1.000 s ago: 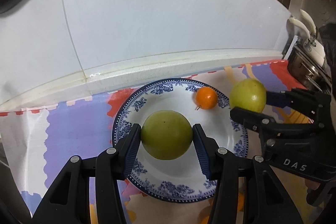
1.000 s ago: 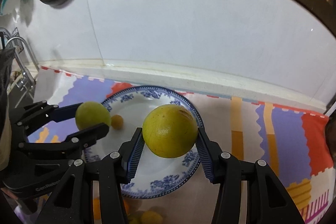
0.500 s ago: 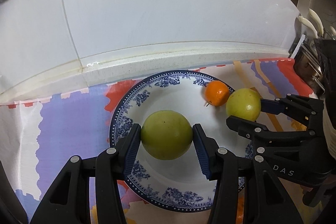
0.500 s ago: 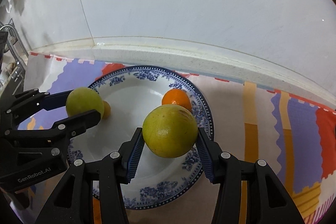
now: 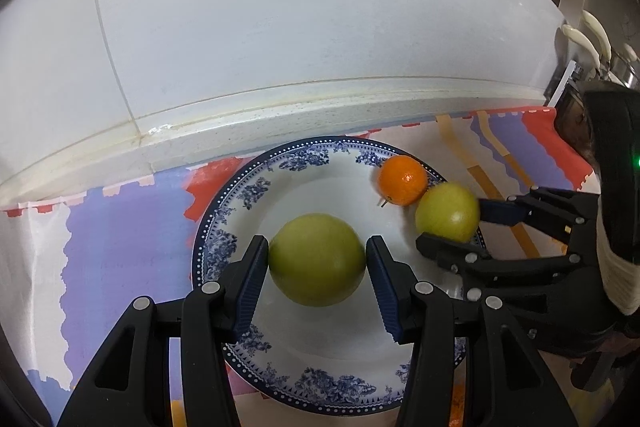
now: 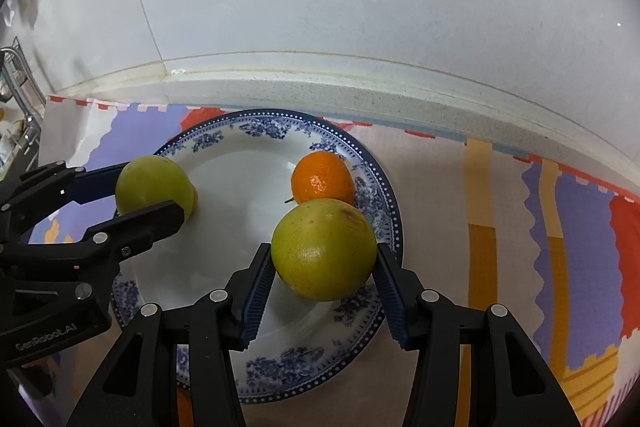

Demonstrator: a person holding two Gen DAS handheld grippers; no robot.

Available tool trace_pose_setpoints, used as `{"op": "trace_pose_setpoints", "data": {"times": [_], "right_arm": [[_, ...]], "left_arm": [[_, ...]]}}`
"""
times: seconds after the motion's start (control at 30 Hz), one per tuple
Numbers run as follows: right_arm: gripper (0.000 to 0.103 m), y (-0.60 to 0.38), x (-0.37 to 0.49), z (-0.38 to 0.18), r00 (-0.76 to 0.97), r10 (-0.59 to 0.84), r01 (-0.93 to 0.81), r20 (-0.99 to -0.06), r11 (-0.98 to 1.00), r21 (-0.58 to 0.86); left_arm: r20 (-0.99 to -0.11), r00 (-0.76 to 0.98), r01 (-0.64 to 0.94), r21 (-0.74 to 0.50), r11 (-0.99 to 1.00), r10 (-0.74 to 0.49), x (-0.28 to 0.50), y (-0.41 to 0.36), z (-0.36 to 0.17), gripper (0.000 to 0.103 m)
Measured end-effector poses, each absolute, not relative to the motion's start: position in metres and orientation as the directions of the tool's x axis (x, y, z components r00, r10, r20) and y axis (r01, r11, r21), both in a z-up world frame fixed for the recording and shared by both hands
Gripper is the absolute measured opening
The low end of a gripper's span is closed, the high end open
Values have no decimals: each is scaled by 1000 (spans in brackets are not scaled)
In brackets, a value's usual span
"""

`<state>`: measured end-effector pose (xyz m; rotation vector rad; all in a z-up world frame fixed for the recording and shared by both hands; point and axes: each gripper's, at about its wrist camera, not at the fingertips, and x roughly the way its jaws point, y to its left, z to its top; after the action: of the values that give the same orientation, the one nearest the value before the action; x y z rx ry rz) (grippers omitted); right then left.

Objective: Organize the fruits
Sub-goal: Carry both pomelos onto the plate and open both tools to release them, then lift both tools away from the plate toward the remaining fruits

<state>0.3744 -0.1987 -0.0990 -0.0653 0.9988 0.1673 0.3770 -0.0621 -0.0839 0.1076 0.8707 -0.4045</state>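
A blue-and-white patterned plate (image 5: 240, 195) (image 6: 256, 135) lies on a colourful cloth. My left gripper (image 5: 317, 259) is shut on a green round fruit (image 5: 316, 259) over the plate's middle; in the right wrist view the same fruit (image 6: 154, 183) shows at the plate's left. My right gripper (image 6: 324, 259) is shut on a yellow-green fruit (image 6: 324, 247) with a brown spot, low over the plate's right rim; the left wrist view shows that fruit (image 5: 447, 211) too. A small orange (image 5: 402, 180) (image 6: 322, 179) rests on the plate just behind it, close to touching.
The cloth (image 6: 560, 227) covers the counter up to a white ledge (image 5: 280, 107) and a white wall behind. A metal rack (image 6: 16, 75) stands at far left, and utensils with white handles (image 5: 584, 35) at far right. Orange patches show below the plate's near rim.
My right gripper has come down and in over the plate with its fruit, ending beside the small orange. The left gripper and its fruit have stayed almost still.
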Motion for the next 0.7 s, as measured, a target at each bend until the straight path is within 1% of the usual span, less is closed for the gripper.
{"op": "trace_pose_setpoints", "data": {"times": [0.1, 0.13, 0.2, 0.47, 0.7], "right_arm": [[53, -196, 371, -99, 532, 131, -193, -837, 981, 31], [59, -195, 369, -96, 545, 122, -190, -829, 982, 20], [62, -194, 365, -91, 564, 115, -192, -818, 981, 6], [62, -189, 341, -68, 617, 97, -188, -781, 982, -27], [62, -189, 310, -38, 679, 92, -178, -729, 983, -42]], "left_arm": [[-752, 585, 394, -62, 917, -303, 375, -63, -80, 54], [-749, 589, 392, -63, 918, -303, 375, -62, -78, 54], [-743, 599, 383, -63, 922, -300, 372, -59, -74, 54], [-706, 642, 384, -43, 922, -300, 347, -54, -50, 54], [-668, 682, 381, -25, 924, -299, 316, -50, -24, 57]]}}
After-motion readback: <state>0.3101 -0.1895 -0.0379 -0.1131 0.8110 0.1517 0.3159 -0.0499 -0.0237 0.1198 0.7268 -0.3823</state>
